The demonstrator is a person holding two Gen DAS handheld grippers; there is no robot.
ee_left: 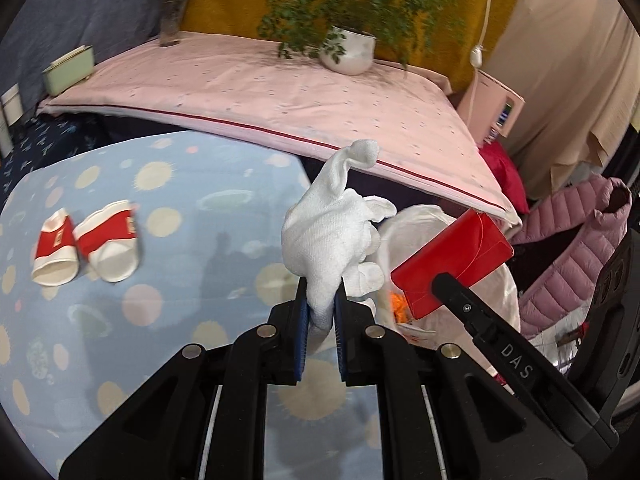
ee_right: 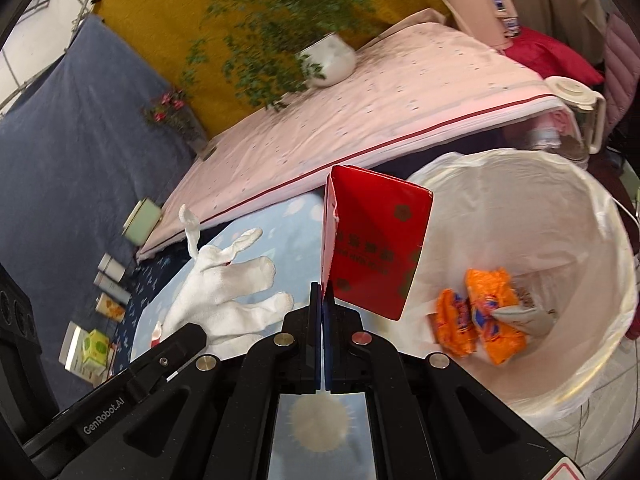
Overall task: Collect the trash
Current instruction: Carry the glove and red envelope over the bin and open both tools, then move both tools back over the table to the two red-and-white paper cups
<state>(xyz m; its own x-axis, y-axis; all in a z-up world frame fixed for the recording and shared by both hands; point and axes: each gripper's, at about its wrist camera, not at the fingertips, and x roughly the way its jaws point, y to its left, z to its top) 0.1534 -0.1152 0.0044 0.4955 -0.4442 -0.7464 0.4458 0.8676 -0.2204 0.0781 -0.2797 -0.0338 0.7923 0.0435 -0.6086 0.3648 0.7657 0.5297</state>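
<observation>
**Mia:** Which trash sits closer to the bin?

**Ben:** The red envelope [ee_right: 374,246]. The right tongs [ee_right: 322,292] are squeezed tight on its bottom edge, and it stands up tall from them. The trash bin [ee_right: 560,200] with the white bag is just to the right of it and lower down. The envelope's right corner looks like it hangs over the rim already. So the right hand looks nearer, and it likely needs only a small move to the right before it lets go.

**Mia:** And the other hand?

**Ben:** The left tongs [ee_left: 322,300] are clamped on the cuff of a white glove [ee_left: 332,232]. The glove points up and away, with its fingers drooping. It hangs over the blue spotted cloth [ee_left: 160,184], left of the bin. That one has farther to go.

**Mia:** What is hard to see?

**Ben:** In the left view the glove and envelope cover most of the bin. In the right view the bin's near rim is cut off by the tongs. Orange wrappers [ee_right: 480,312] lie inside, blurry, with something grey beside them that nobody could name.
</observation>
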